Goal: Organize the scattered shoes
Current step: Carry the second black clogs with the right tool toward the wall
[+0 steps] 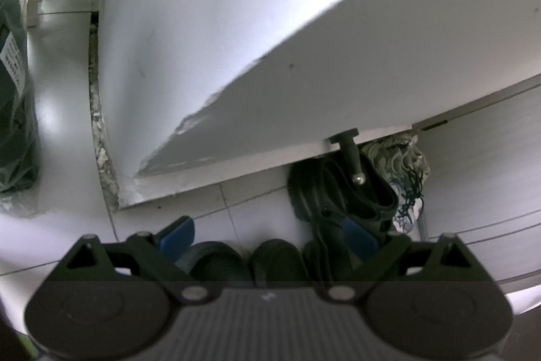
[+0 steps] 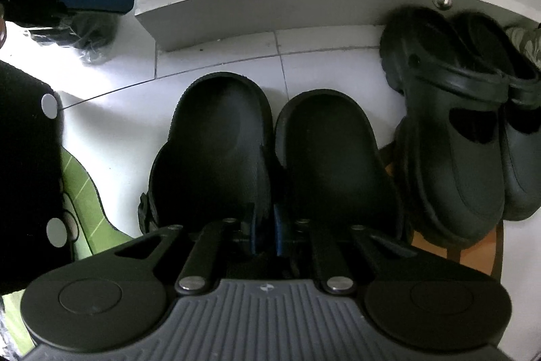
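The right gripper (image 2: 267, 235) is pinched tight on the touching inner edges of two black clogs (image 2: 270, 158) side by side on the white floor (image 2: 111, 131). The left gripper (image 1: 270, 235) hangs wide open, holding nothing.

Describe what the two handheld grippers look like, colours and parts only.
Both match. The right gripper has a grey ribbed body with a small white logo, two round black side housings, black linkage bars on silver pivot pins, and blue pads on its fingers. The left gripper shows the same grey ribbed body, black housings, silver pins and blue pads. No cables are visible.
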{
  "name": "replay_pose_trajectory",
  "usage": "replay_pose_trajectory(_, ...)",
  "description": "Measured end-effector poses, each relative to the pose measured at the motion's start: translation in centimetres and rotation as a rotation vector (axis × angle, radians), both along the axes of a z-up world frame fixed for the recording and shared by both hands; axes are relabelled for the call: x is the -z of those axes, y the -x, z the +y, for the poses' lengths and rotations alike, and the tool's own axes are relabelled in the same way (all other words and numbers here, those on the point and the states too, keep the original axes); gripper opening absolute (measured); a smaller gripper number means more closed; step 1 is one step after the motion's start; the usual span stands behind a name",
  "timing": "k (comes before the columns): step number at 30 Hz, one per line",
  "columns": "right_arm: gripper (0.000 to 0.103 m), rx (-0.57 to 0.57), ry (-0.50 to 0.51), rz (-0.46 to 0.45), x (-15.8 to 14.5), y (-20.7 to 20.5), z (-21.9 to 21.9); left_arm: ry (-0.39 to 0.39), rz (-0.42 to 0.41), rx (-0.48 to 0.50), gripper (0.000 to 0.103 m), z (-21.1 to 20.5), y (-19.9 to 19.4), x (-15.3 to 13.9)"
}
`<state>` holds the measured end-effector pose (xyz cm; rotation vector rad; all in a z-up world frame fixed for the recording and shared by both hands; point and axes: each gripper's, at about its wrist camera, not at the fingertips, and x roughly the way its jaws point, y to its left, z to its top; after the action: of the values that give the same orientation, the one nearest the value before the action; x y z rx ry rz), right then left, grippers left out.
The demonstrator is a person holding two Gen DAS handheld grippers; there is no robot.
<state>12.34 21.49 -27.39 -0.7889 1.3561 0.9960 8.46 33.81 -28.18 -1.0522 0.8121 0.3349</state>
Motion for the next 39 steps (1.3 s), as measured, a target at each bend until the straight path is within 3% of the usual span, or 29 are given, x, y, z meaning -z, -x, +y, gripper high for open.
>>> replay_pose_trajectory(2,0.024,-0.007,-0.002,0.001,-0.1,0.1,0.1,0.001,0.0,-0.001,0.096,0.0,0.0,0.0)
replay_pose_trajectory(10,0.026,-0.025,0.0,-0.044,-0.5,0.9,0.3,0.001,-0.001,0.002,0.096,0.2,-0.1,0.0)
replay_pose_trajectory(13,0.046,-0.051,-0.016,-0.11,-1.2,1.1,0.5,0.001,-0.001,0.004,0.096,0.1,-0.2,0.1)
replay_pose_trajectory(14,0.048,-0.052,-0.016,-0.124,-1.3,1.0,0.4,0.0,-0.001,0.003,0.096,0.1,-0.2,0.1)
replay_pose_trajectory(19,0.051,0.058,0.051,0.001,0.4,-0.8,-0.5,0.001,0.001,0.008,0.096,0.0,-0.2,0.1)
replay_pose_trajectory(22,0.049,0.112,0.056,0.068,1.3,-1.8,-1.1,0.0,0.002,0.009,0.096,0.0,-0.1,0.1)
replay_pose_trajectory(23,0.033,0.128,0.046,0.106,1.5,-2.2,-1.2,0.001,0.002,0.009,0.096,-0.1,-0.1,0.1)
replay_pose_trajectory(25,0.026,0.141,0.033,0.133,1.7,-2.5,-1.3,0.001,0.002,0.009,0.096,-0.1,-0.1,0.2)
replay_pose_trajectory(32,0.018,0.072,0.001,0.028,0.6,-1.1,-0.7,0.001,0.003,0.003,0.096,-0.1,-0.1,0.1)
replay_pose_trajectory(39,0.016,0.038,-0.027,-0.038,0.6,-1.2,1.3,0.004,0.004,-0.013,0.096,0.0,0.1,0.2)
